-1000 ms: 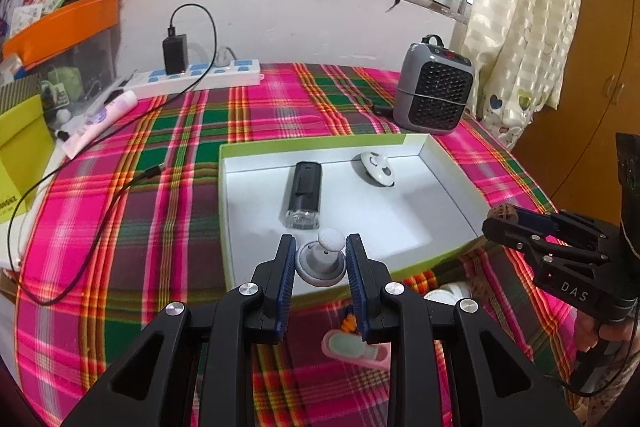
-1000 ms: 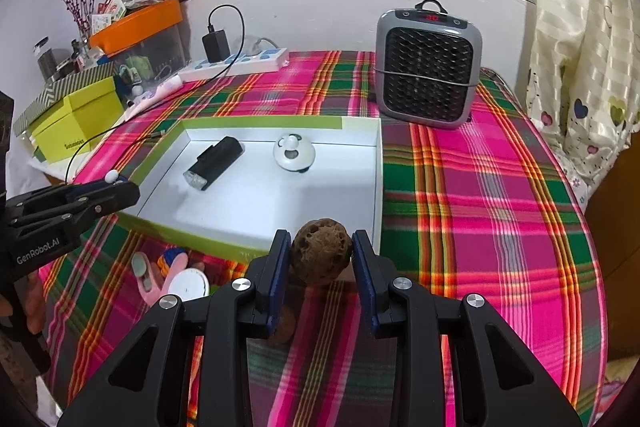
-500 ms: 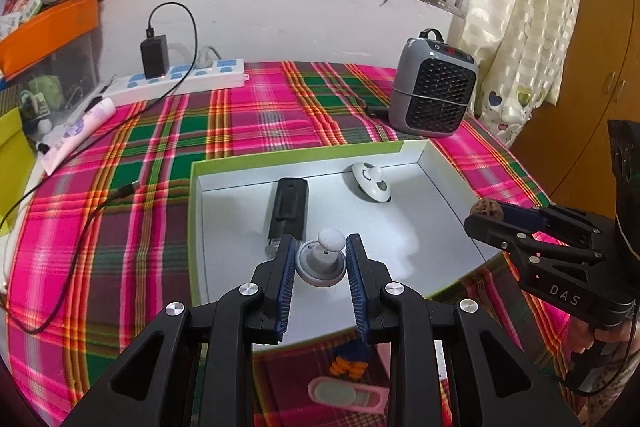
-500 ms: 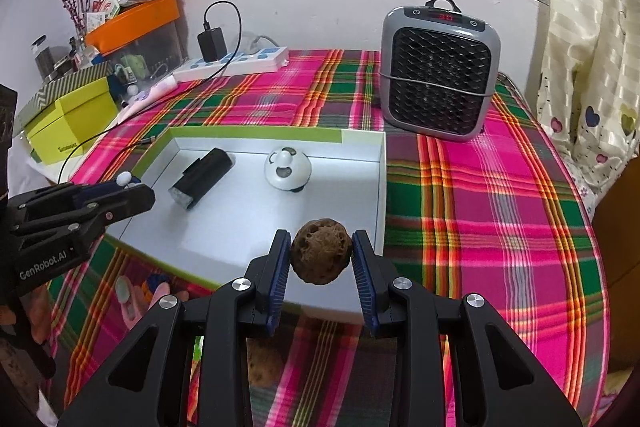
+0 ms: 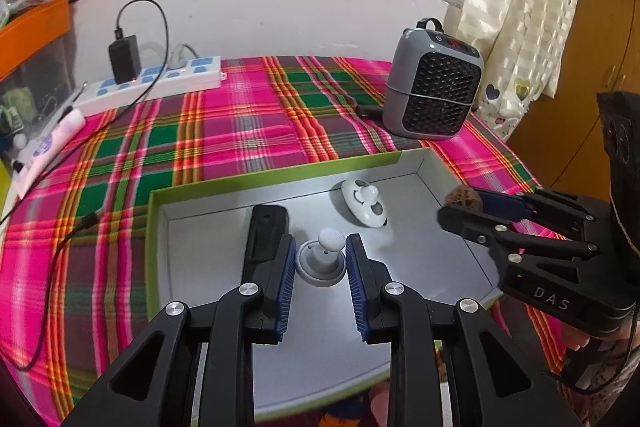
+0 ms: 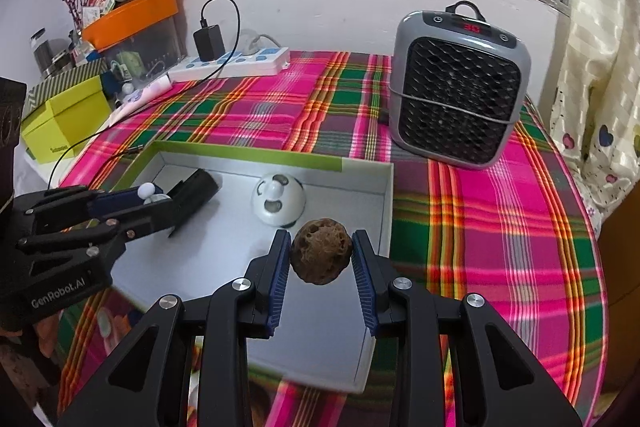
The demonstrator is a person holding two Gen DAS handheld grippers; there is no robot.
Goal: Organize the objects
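Left gripper [image 5: 320, 259] clamped on a smooth grey round knob [image 5: 321, 261] over the shallow white, green-rimmed tray [image 5: 276, 174]. Right gripper [image 6: 321, 253] clamped on a rough, pitted brown ball [image 6: 321, 251] above the tray's right side.

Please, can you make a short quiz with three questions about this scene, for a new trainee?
1. True or false: the right gripper holds a brown rough ball.
2. Which thing already lies in the white box?
A. the grey heater
B. the black rectangular device
C. the power strip
3. Fill in: the left gripper is shut on a grey ____ with a white knob.

Key: 1 true; 2 B; 3 disc.
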